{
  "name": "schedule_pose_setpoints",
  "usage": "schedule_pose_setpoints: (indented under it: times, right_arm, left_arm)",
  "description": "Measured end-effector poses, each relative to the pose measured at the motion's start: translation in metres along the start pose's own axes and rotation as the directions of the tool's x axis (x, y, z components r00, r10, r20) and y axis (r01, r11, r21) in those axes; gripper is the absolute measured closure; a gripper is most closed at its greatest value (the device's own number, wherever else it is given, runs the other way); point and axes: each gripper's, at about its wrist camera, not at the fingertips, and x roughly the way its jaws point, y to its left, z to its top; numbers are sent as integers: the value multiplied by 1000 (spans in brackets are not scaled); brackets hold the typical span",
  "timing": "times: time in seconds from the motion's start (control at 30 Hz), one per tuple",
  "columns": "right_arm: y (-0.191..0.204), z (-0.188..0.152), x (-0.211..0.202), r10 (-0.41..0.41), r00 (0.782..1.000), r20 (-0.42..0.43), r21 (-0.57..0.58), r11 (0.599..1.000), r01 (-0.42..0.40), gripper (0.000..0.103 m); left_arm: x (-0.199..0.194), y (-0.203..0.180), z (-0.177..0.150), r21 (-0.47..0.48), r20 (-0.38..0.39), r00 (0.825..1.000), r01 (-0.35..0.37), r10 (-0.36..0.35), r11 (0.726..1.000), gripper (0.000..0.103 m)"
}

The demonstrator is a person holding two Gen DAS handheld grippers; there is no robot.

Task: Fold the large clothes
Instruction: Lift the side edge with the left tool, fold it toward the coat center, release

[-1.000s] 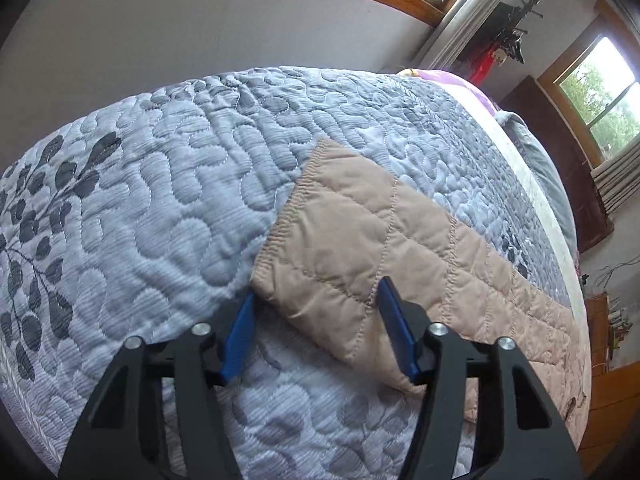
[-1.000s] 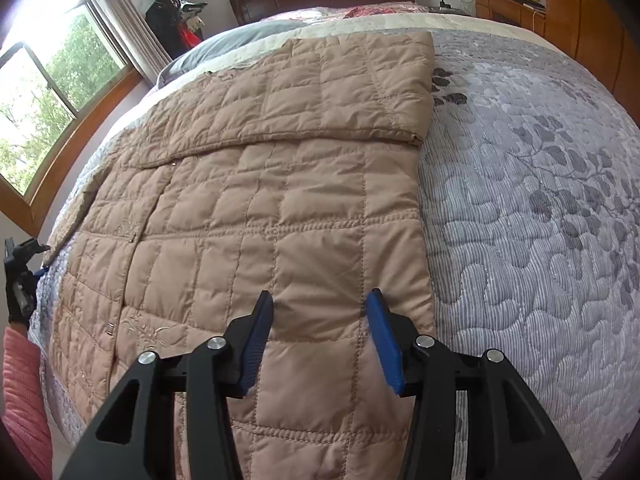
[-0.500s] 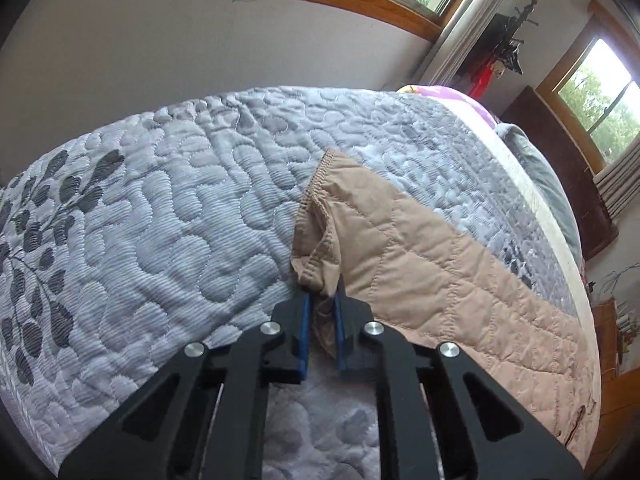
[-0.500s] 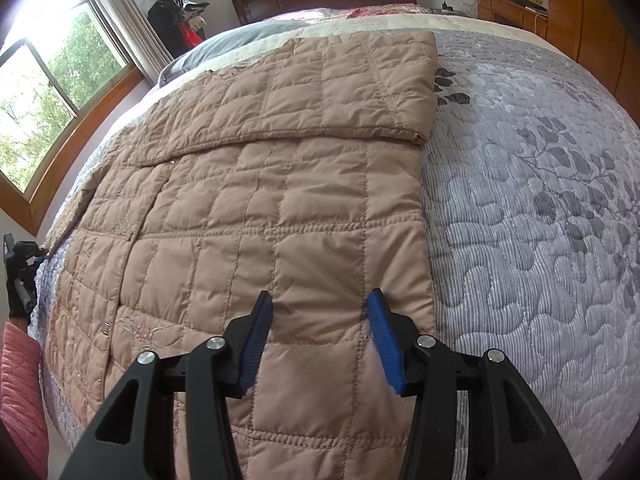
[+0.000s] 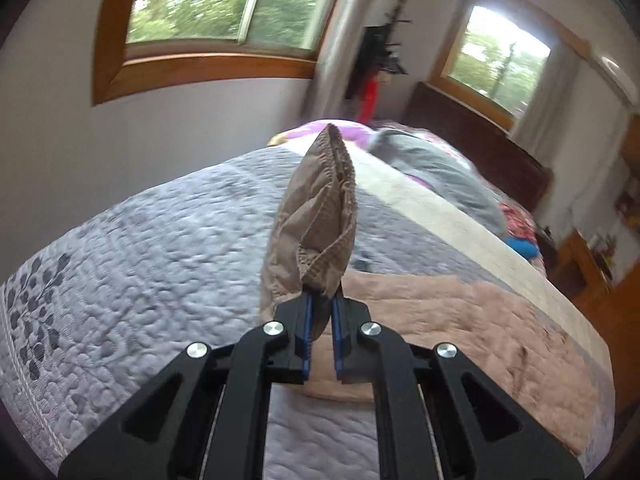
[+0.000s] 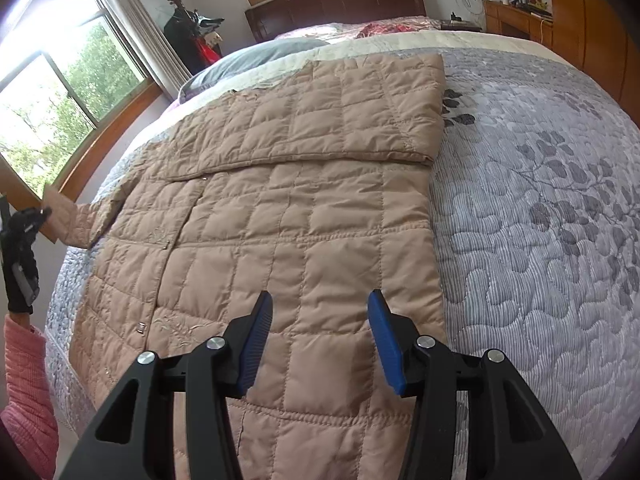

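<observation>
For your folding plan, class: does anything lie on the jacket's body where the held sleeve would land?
Nothing visible does. The left gripper pinches the tan quilted jacket's sleeve cuff; the tan quilted jacket lies bare, its other sleeve already folded across the top.

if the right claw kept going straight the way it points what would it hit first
Most likely the tan quilted jacket spread flat on the bed. The right claw is open and holds nothing, and the jacket's lower panels lie directly ahead between its fingers. How far above the fabric it sits is unclear.
</observation>
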Motion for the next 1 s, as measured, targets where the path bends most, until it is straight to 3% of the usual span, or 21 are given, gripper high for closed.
schedule_pose_setpoints:
  times: [0.17, 0.37, 0.63, 0.8, 0.9, 1.0]
  right_arm:
    - [-6, -1, -2, 6, 1000, 3, 18, 1000, -6, 53]
    - [-7, -2, -3, 10, 1000, 6, 11, 1000, -10, 53]
    - [-9, -6, 1, 16, 1000, -9, 16, 1000, -15, 53]
    - [-11, -7, 5, 8, 1000, -24, 19, 1000, -8, 53]
    - [-11, -7, 9, 6, 999, -33, 17, 1000, -6, 53]
    - [-11, -8, 11, 7, 999, -38, 16, 1000, -6, 53]
  left_arm:
    - [-13, -75, -18, 124, -27, 994, 105, -102, 987, 97]
    - [-13, -160, -57, 250, -112, 974, 217, -195, 944, 97]
    - [2, -241, -109, 348, -193, 951, 295, -240, 890, 98]
    - [19, -279, -145, 382, -270, 926, 354, -263, 854, 98]
    - [29, -299, -166, 404, -321, 911, 379, -258, 833, 98]
    - [44, -312, -183, 423, -348, 909, 369, -228, 828, 98]
